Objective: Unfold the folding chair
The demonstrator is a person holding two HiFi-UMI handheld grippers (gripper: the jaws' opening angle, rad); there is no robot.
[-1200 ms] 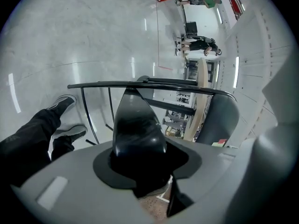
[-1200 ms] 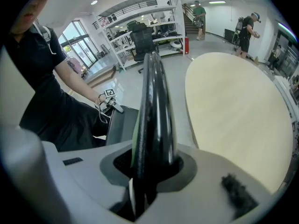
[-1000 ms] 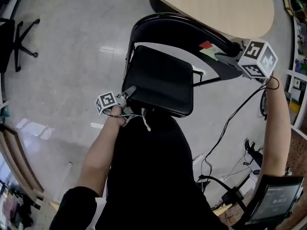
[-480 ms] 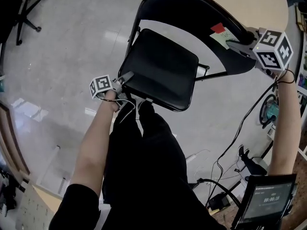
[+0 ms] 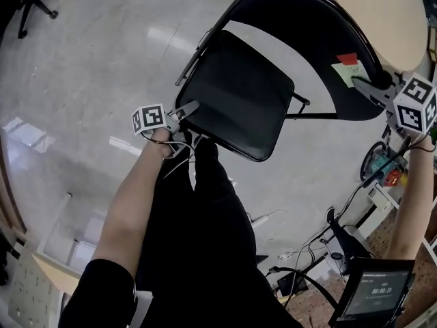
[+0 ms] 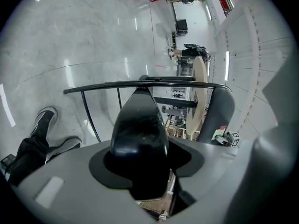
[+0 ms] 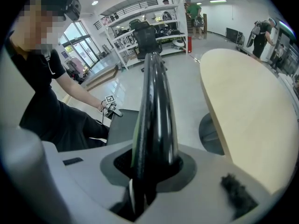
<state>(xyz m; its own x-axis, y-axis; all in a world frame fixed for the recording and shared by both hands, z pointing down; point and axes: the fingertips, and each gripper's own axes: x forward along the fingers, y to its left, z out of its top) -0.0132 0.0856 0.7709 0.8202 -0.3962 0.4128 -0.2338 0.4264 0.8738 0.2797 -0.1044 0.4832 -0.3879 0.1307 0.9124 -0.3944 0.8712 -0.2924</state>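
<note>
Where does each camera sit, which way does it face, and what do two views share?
Head view: on the head, facing down at the folding chair; left gripper, right gripper, arms, legs show.
Left gripper view: on it, along jaws, just opened slightly, gripping the seat; shoes show.
Right gripper view: on it, along jaws clamping the backrest; torso shows.
Each gripper view shows the other gripper.

We find the seat [image 5: 235,104] covered in smooth black padding that looks like vinyl, with a soft sheen. The backrest [image 5: 321,19] is glossy black painted metal, and the frame tubes [image 5: 317,115] match it. The floor [image 5: 82,67] is polished grey and reflective. The tabletop [image 5: 389,12] looks like matt pale wood.
</note>
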